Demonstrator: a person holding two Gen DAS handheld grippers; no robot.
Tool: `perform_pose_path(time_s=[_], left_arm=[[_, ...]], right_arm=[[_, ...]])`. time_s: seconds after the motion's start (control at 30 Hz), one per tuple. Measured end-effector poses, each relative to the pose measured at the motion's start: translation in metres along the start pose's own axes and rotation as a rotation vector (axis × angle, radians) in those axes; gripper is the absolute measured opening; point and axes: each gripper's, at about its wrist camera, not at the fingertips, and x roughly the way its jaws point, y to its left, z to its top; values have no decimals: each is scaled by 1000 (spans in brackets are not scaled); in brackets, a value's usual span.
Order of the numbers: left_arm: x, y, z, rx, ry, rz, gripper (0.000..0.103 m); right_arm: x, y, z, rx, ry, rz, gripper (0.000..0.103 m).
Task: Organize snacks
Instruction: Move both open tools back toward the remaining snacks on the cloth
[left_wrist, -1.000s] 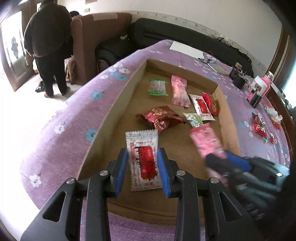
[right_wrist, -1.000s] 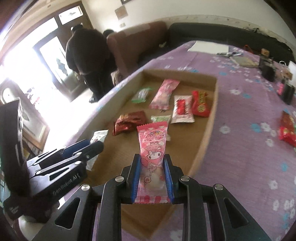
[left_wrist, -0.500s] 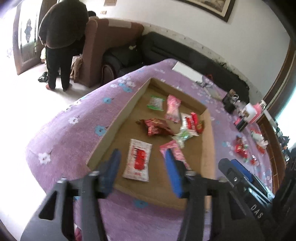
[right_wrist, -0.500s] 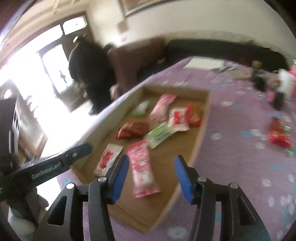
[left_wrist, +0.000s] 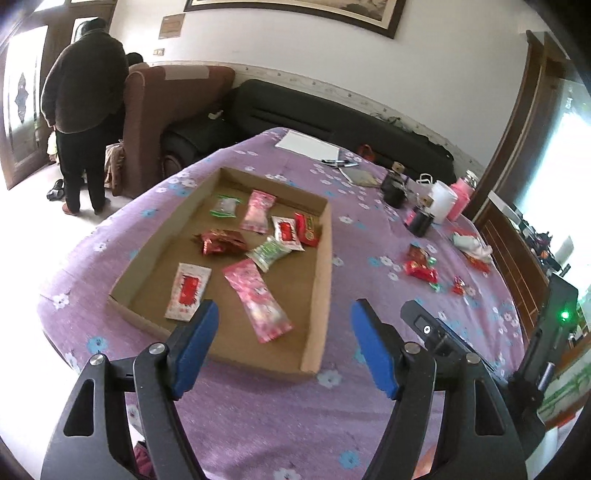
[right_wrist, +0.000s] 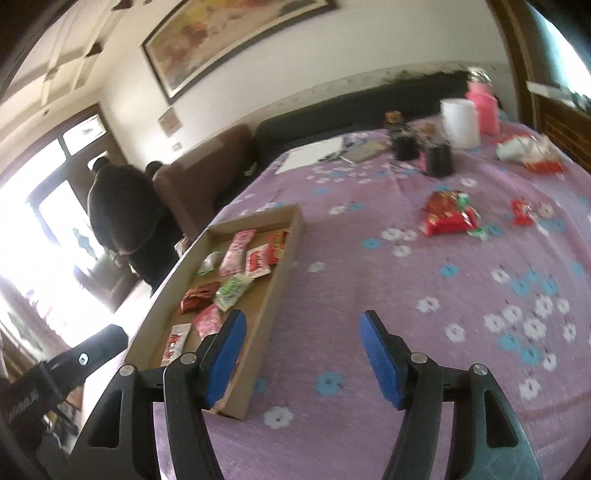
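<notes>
Grippers — left (left_wrist: 282, 349), right (right_wrist: 301, 354) — splayed, empty; glossy packets in cardboard tray (left_wrist: 321, 280).

A shallow cardboard tray (left_wrist: 325, 236) is sitting on the purple floral cloth, holding seven snack packets lying flat: two pink ones (left_wrist: 258, 295), a white-and-red sachet (left_wrist: 188, 290), a crumpled dark red wrapper (left_wrist: 221, 242) and others. More red snacks (right_wrist: 448, 218) are lying loose on the cloth, well apart from the tray.
</notes>
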Motion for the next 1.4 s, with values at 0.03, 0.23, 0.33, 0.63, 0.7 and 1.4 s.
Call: perform_pose_path(time_s=[0.03, 0.23, 0.33, 0.63, 0.7, 1.4], left_arm=[[-1, -2, 0, 0, 4, -2, 74], [-7, -12, -3, -6, 11, -12, 74], [-7, -18, -5, -4, 11, -19, 74], [-3, -39, -13, 55, 50, -58, 74], [-3, -39, -13, 51, 57, -65, 74], [55, -73, -41, 175, 218, -223, 74]], right_arm=[[-2, -6, 0, 21, -2, -8, 66], [-9, -27, -5, 104, -1, -37, 67], [-11, -33, -8, 124, 7, -59, 67], [-21, -36, -8, 107, -9, -108, 67], [-23, -41, -5, 112, -9, -115, 67], [9, -154, 77, 60, 50, -336, 68]])
